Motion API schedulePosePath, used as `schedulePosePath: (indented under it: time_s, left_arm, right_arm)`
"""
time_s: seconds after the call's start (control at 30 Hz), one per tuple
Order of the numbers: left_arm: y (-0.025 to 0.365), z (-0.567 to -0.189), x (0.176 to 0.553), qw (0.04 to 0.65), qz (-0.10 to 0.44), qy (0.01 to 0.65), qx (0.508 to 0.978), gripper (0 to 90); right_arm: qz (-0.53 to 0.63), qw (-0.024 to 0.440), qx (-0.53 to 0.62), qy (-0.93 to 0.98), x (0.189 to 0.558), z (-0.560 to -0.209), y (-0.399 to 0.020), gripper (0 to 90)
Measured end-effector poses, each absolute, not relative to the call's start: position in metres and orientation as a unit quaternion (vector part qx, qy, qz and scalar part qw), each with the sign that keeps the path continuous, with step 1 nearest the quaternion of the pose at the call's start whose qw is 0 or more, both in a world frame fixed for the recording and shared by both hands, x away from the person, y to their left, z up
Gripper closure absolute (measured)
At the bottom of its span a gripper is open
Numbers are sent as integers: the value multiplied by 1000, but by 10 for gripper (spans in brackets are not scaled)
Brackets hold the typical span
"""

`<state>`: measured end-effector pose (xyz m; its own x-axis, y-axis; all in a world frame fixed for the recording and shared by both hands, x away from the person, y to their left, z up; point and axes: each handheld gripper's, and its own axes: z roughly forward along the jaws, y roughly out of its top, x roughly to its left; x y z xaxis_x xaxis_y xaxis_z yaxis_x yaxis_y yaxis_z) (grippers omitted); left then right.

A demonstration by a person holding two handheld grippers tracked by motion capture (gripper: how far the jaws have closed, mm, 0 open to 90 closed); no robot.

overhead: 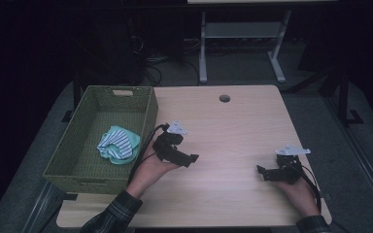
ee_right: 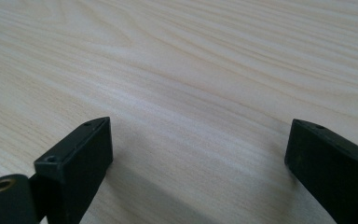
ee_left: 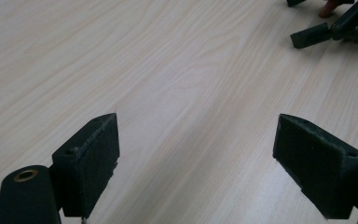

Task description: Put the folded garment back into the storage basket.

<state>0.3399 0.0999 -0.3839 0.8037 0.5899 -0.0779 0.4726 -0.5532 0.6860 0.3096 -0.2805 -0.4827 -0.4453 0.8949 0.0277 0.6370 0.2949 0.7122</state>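
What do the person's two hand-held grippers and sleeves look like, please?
Both hand-held grippers, left and right, are black with two flat block-shaped jaws. Each carries a grey three-cornered plate on top and trails a black cable. The sleeves are dark plaid.

A pale wood table (overhead: 233,126) carries it all, grain running in long streaks in both gripper views, the surface bare and matte there. Near the far edge sits a round cable hole (overhead: 224,98). On the left side stands a green woven basket (overhead: 148,114), its near left corner hanging out past the table's edge. The table stands on grey floor (overhead: 320,116). The left gripper (overhead: 193,158) is low over the wood just right of the basket; the right gripper (overhead: 261,170) is low near the right front corner.
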Motion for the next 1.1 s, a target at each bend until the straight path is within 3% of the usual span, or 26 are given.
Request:
schedulePosePath:
  time_s: [0.57, 0.8, 1.1]
  left_arm:
    - [82, -444, 345, 332, 99, 305, 887, 139]
    - [80, -464, 349, 302, 82, 313, 897, 136]
    - [82, -470, 343, 326, 111, 296, 891, 126]
  right_arm:
    - [335, 192, 489, 782, 310, -483, -280, 71]
    - [335, 191, 488, 782, 309, -483, -280, 71]
    - [335, 191, 487, 783, 309, -483, -280, 71]
